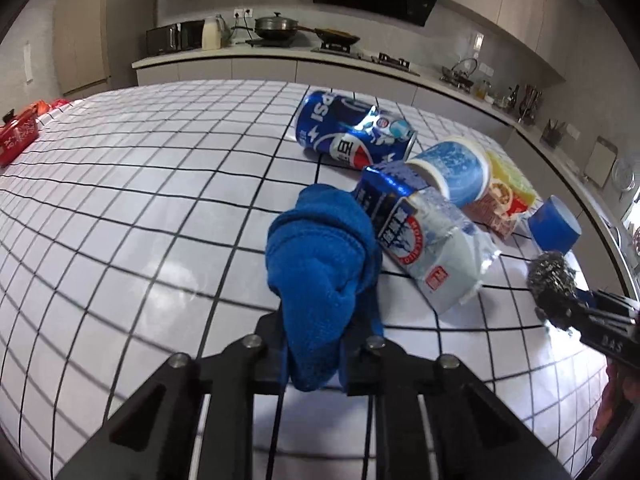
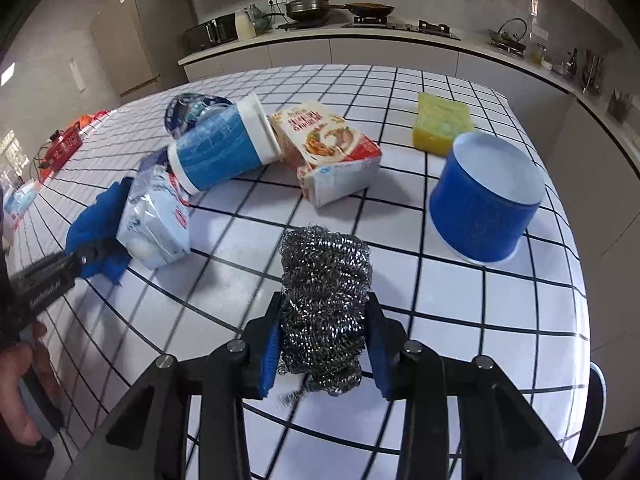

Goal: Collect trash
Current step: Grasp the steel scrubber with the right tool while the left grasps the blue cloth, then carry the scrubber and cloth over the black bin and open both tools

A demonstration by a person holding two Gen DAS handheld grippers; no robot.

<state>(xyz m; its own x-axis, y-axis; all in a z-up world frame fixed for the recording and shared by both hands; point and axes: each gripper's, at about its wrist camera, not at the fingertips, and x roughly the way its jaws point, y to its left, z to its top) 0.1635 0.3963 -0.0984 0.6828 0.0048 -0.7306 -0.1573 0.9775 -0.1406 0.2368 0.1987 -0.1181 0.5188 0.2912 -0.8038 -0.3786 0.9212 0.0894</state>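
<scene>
My left gripper (image 1: 314,344) is shut on a blue cloth (image 1: 320,264) that hangs just over the checked table. My right gripper (image 2: 322,344) is shut on a steel wool scourer (image 2: 324,292). Trash lies in a row on the table: a blue Pepsi can (image 1: 352,130) on its side, a blue and white cup (image 2: 224,148), a crushed clear plastic bottle (image 2: 154,216), and a red and white food carton (image 2: 328,152). The left gripper (image 2: 86,260) also shows in the right wrist view beside the bottle. The right gripper (image 1: 560,300) also shows in the left wrist view.
A blue tub (image 2: 486,204) stands upside down at the right, with a yellow sponge (image 2: 440,122) behind it. A red object (image 1: 18,136) lies at the table's far left. The kitchen counter (image 2: 360,38) with pans runs behind. The table edge (image 2: 580,280) is close on the right.
</scene>
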